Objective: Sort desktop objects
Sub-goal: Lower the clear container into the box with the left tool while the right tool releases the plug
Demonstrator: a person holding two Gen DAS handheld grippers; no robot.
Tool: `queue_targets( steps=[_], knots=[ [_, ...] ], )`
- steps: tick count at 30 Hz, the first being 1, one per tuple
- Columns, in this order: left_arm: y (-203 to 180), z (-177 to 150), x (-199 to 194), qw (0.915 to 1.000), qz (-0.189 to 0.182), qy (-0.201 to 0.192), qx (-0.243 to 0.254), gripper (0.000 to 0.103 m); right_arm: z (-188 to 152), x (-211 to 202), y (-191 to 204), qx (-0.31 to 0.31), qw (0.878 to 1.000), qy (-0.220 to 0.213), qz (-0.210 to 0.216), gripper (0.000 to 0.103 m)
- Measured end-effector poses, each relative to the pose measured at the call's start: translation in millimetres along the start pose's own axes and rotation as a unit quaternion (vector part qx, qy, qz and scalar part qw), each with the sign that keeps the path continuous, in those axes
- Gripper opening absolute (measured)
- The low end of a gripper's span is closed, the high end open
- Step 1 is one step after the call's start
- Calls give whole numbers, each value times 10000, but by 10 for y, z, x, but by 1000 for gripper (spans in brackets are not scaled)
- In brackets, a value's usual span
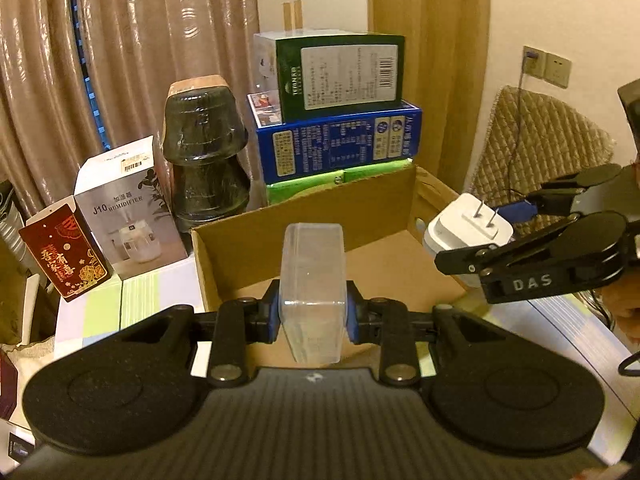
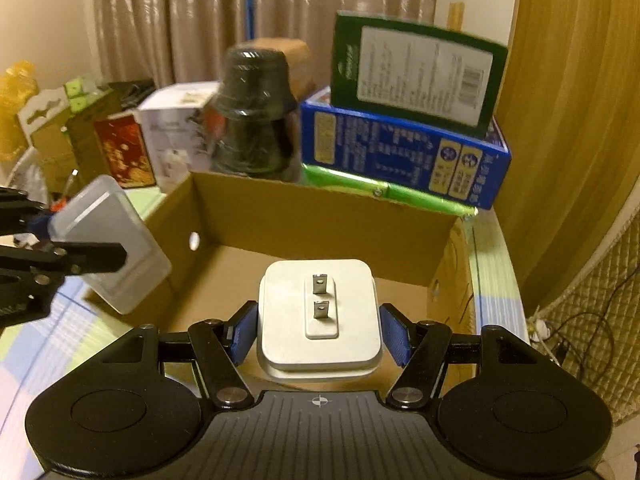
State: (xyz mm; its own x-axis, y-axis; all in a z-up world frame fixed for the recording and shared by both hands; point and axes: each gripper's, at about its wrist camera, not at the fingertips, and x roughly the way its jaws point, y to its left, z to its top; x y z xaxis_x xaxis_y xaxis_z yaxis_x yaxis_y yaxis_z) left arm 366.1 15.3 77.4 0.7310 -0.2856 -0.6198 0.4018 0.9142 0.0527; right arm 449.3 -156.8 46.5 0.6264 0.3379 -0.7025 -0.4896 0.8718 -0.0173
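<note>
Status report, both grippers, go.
Left gripper shut on clear case. Right gripper holds charger. Both over cardboard box. Nothing blocking.

Stacked cartons point(image 1: 338, 140), humidifier box point(image 1: 128, 216), curtain point(image 1: 132, 40) behind

A clear case point(image 1: 313, 288) is being clamped by the left gripper point(image 1: 313, 314) above the cardboard box point(image 1: 304, 216); a charger point(image 1: 468, 226) is being gripped by the right gripper point(image 1: 486, 236).

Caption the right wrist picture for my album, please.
Right gripper holding a white plug adapter above an open cardboard box.
</note>
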Motion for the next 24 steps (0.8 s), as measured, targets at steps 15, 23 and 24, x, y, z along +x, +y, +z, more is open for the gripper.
queue_targets(
  steps=[15, 23, 24],
  knots=[
    [143, -101, 610, 9992, 104, 352, -178, 26, -101, 412, -86, 314, 9990, 291, 109, 62],
    [130, -200, 653, 9988, 200, 383, -216, 42, -145, 478, -166, 405, 9987, 288, 106, 62],
    [131, -202, 636, 9989, 211, 371, -217, 42, -145, 473, -176, 433, 9987, 227, 144, 63]
  ],
)
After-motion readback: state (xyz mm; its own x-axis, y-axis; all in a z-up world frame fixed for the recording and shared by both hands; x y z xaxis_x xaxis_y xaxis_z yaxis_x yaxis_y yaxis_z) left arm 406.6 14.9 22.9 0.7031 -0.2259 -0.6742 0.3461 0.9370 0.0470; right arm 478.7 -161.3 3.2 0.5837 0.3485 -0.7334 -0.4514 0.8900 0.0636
